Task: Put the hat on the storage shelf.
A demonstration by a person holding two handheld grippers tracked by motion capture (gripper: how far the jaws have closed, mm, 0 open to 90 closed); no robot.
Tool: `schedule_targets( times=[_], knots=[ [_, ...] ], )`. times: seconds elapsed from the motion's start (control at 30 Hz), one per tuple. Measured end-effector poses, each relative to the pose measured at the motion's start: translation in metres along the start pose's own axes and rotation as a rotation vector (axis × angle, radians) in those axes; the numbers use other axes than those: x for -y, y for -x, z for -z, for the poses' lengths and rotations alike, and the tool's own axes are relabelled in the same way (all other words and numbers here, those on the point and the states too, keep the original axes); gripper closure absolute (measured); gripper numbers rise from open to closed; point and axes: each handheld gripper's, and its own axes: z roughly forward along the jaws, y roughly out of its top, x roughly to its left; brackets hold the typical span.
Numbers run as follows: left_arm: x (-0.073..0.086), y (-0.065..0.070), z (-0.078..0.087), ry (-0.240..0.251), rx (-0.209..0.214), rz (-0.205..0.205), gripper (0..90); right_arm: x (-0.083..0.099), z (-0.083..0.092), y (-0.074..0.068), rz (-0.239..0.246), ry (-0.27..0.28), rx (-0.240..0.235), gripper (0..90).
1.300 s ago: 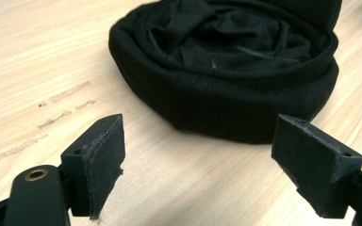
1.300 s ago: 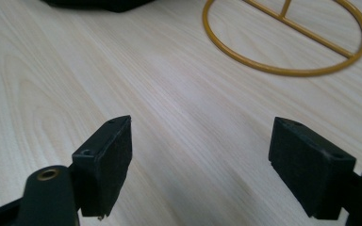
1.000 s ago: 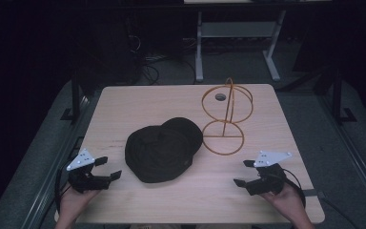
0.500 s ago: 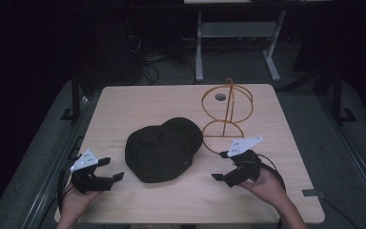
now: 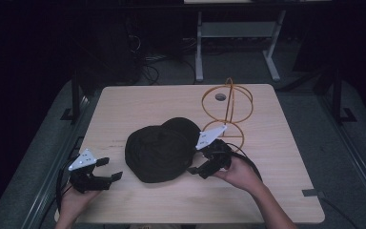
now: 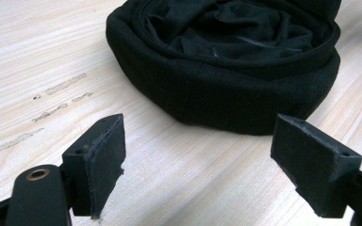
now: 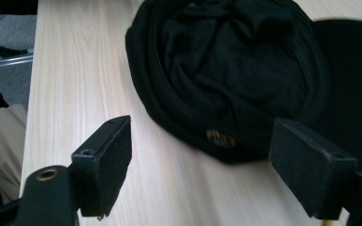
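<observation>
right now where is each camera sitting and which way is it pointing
High view: above the person's side, looking forward and down at the light wooden table, black fabric cap and orange wire stand; both forearms, left gripper and right gripper show.
Left gripper view: rides the left gripper, facing the cap's upturned opening; open jaws show.
Right gripper view: rides the right gripper, facing the cap; open jaws show.
Both gripper views share the cap lying on the table.

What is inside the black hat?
The black hat lies opening-up; inside shows crumpled black lining. Whatever might sit beneath those folds is covered.
</observation>
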Motion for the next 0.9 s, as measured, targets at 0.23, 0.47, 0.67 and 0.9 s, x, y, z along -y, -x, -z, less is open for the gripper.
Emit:
schedule_targets(
  times=[0.23, 0.47, 0.67, 0.9],
  knots=[
    [0.0, 0.001, 0.0, 0.001, 0.004, -0.01, 18.5, -0.023, -0.024, -0.002, 0.059, -0.026, -0.036, 29.0],
    [0.0, 0.001, 0.001, 0.002, 0.01, -0.009, 18.9, -0.036, -0.044, -0.003, 0.089, -0.045, -0.067, 37.3],
    [0.001, 0.001, 0.0, 0.0, 0.013, -0.003, 19.0, -0.043, -0.055, -0.005, 0.109, -0.06, -0.092, 44.3],
    [0.001, 0.0, 0.0, 0.001, 0.015, -0.002, 19.0, -0.045, -0.068, -0.007, 0.118, -0.085, -0.125, 49.2]
  ],
)
